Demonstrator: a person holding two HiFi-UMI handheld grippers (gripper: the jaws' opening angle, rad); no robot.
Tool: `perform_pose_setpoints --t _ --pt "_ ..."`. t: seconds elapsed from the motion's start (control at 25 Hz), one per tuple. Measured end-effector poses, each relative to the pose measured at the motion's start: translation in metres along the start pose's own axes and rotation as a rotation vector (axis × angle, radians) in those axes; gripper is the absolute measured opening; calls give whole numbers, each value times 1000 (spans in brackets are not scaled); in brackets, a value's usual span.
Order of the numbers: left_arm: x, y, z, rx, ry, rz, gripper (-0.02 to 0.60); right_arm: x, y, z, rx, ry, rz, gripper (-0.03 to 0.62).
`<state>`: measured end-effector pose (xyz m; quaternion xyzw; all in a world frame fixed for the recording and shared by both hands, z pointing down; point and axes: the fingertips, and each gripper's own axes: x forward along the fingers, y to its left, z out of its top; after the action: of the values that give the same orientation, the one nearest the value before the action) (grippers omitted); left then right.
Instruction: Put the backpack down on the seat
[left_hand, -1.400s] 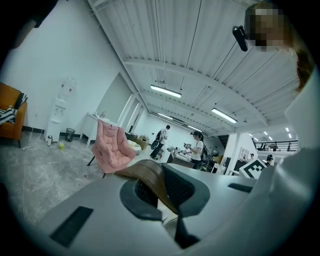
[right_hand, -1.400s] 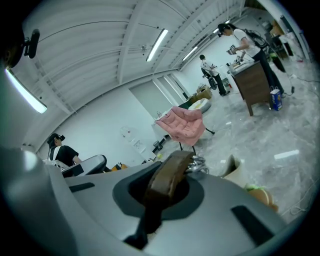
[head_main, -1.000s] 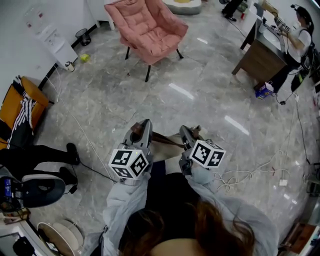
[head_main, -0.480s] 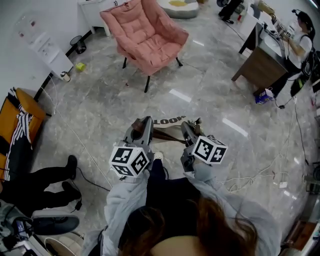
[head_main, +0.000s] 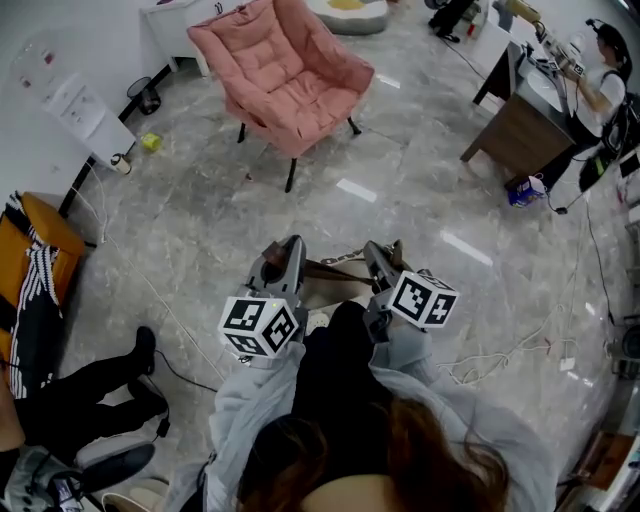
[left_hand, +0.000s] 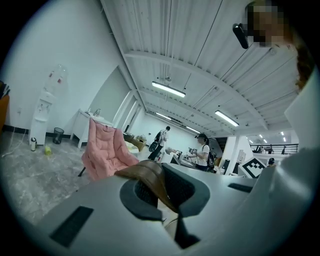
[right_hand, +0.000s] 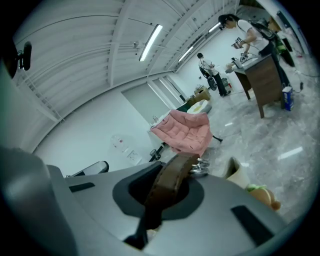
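A pink padded armchair (head_main: 285, 70) stands on the marble floor ahead; it also shows in the left gripper view (left_hand: 105, 152) and the right gripper view (right_hand: 185, 131). My left gripper (head_main: 289, 252) is shut on a brown leather backpack strap (left_hand: 150, 175). My right gripper (head_main: 377, 256) is shut on the other brown strap (right_hand: 170, 182). The strap (head_main: 335, 270) runs between the two grippers, with a metal chain beside it. The backpack hangs below them, mostly hidden; a cream part of it (right_hand: 239, 171) shows past the right jaws.
A wooden desk (head_main: 520, 120) with a person (head_main: 600, 70) at it stands at the right. An orange chair (head_main: 30, 250) and a seated person's black legs (head_main: 85, 385) are at the left. Cables (head_main: 500, 350) lie on the floor at the right. A water dispenser (head_main: 75, 100) stands by the wall.
The pink armchair has slid lower and nearer in the head view as the person moves towards it. Both grippers keep their hold on the straps.
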<state>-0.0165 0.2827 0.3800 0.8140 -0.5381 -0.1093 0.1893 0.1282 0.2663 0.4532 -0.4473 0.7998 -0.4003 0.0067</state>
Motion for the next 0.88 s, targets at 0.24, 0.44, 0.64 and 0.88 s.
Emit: perform_pose_setpoints --t 0.24,0.44,0.64,0.88 --pt "16 10 -4 -6 23 0 14 12 -8 3 17 -2 -4 8" --pt "46 25 -9 -16 50 15 14 38 -25 12 60 18 3 8" --pt "93 46 2 -2 53 36 14 82 -40 37 77 49 27 8" --pt "153 75 15 -19 58 64 14 135 -53 81 59 81 33 8"
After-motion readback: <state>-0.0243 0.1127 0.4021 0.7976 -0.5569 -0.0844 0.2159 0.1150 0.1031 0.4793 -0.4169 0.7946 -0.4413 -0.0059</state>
